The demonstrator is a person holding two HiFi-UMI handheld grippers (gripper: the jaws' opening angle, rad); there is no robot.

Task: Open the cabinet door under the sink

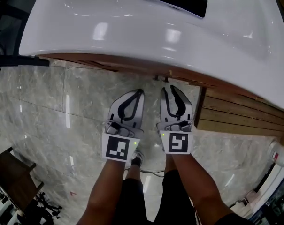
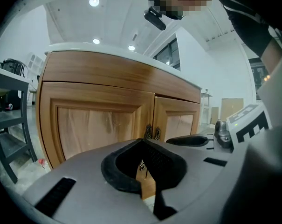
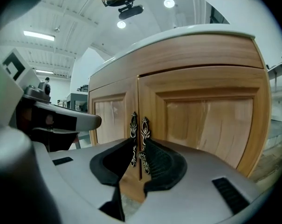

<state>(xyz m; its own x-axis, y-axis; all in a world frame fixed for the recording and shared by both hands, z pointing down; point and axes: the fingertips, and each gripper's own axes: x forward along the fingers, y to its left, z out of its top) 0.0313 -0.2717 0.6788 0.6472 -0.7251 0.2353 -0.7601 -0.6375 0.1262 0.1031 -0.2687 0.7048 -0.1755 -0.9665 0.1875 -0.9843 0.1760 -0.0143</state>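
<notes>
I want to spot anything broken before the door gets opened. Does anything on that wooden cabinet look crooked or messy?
Nothing stands out. Both cabinet doors sit shut under the white sink top, and the two ornate handles hang straight, side by side at the middle.

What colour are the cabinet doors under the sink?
Light brown wood grain; the doors show best in the right gripper view.

Workshop-style test hall: a freestanding wooden vanity cabinet [image 3: 196,106] with white sink [image 1: 132,22] on polished stone-look floor [image 1: 48,107], under ceiling spotlights [image 2: 93,2], beside metal shelving [image 2: 10,111].
</notes>
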